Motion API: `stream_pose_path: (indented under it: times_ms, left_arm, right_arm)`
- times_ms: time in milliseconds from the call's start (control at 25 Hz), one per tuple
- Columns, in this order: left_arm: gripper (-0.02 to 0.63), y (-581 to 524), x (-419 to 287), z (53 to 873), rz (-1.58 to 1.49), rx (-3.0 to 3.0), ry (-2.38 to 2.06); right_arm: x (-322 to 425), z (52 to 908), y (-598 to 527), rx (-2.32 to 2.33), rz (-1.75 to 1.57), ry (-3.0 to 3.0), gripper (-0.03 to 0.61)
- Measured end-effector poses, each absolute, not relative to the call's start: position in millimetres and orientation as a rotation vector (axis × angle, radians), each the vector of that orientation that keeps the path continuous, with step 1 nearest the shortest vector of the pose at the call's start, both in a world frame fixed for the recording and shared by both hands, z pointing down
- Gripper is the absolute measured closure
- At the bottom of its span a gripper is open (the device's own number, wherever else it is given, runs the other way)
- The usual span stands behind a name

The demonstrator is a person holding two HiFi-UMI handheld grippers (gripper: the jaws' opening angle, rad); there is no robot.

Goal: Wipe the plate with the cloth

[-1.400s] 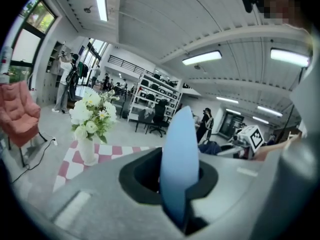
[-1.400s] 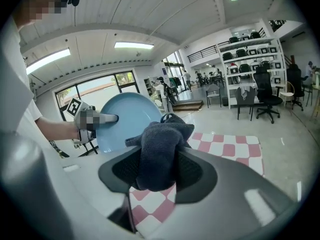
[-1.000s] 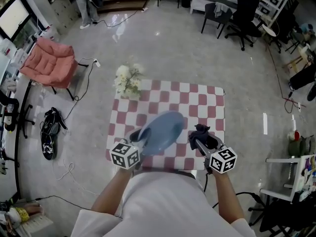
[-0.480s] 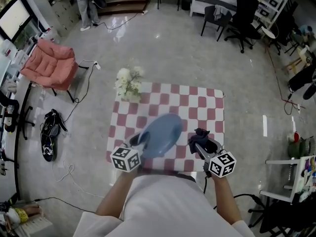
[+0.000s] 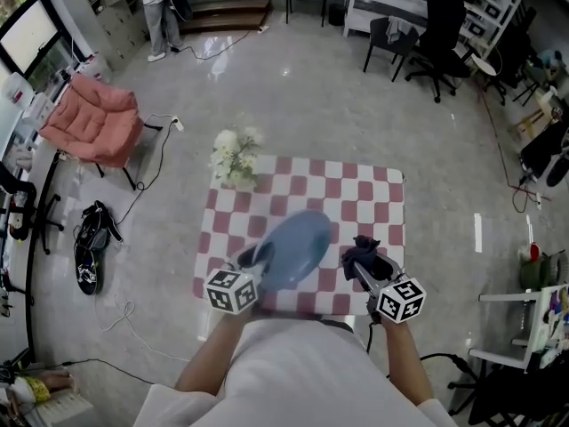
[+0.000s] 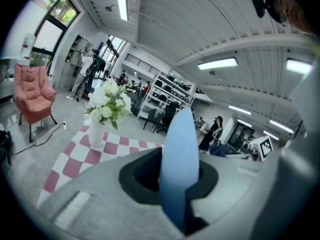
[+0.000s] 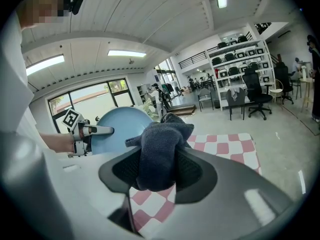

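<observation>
Left gripper (image 5: 252,259) grips the plate (image 5: 295,241); right gripper (image 5: 367,264) grips the cloth (image 5: 358,246).

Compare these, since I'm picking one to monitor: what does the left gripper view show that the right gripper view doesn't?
Only the left: the pink armchair, and the plate edge-on, held by the left gripper. Only the right: the cloth clamped by the right gripper, and the plate's round face. Both: the plate and checkered table.
</observation>
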State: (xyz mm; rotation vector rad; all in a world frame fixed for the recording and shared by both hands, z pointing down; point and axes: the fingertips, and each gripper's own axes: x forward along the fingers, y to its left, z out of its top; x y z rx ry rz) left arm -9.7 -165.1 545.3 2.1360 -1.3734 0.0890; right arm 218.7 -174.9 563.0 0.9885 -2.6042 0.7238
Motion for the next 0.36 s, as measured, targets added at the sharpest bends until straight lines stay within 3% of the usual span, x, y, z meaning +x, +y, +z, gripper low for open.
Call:
stream_pose_path:
  times_ms: [360]
  left_arm:
    - [0.561,-163.3,-5.3,546.9,0.121,2.161,-1.340]
  right_arm:
    - [213.8,563.0,-174.5,1.003,0.737,-2.610,0.388]
